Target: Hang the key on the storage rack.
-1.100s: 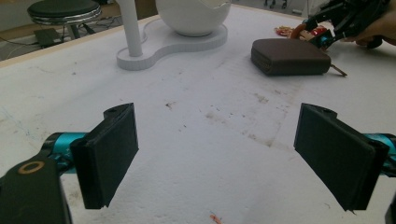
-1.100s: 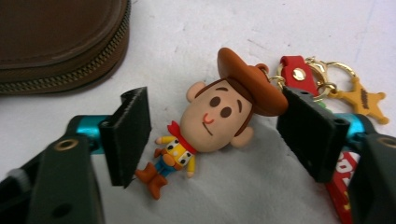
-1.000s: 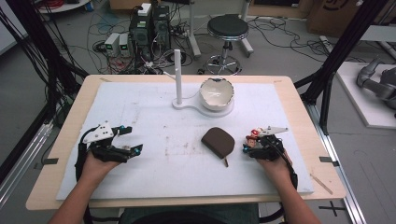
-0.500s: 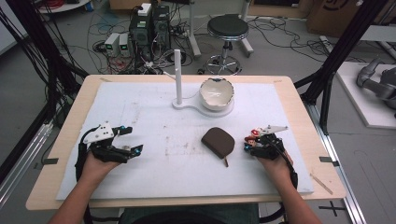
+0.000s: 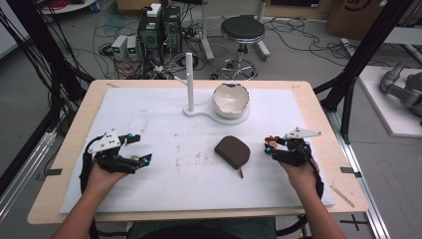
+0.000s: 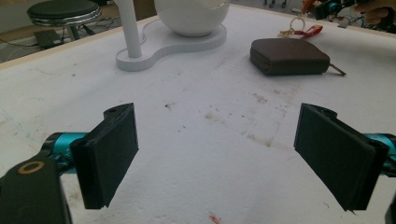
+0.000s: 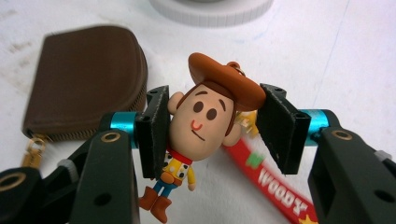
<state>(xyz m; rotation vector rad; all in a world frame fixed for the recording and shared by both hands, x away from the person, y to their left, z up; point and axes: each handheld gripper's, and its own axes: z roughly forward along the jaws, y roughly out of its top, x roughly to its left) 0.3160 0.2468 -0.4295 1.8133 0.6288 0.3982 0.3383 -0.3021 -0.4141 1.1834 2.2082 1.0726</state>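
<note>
A small cowboy figure keychain [image 7: 205,122] with a brown hat sits between the pads of my right gripper [image 7: 212,126], which press on its head. Those jaws have just been closing, and they are now shut on the figure. Its red strap [image 7: 273,179] trails below onto the table. From above, the right gripper [image 5: 271,147] holds the figure [image 5: 270,141] just right of a brown zip wallet [image 5: 232,151]. My left gripper [image 5: 141,148] rests at the table's left, open, with nothing between its pads [image 6: 109,156].
A white stand [image 5: 199,110] with an upright post [image 5: 189,79] and a cracked-egg bowl [image 5: 230,98] sits at the back middle of the white mat. The wallet [image 6: 287,56] lies between the two grippers. A stool and cabling stand beyond the table.
My right gripper has lifted a little off the mat with the cowboy figure in it. The left hand, the wallet and the stand have stayed put.
</note>
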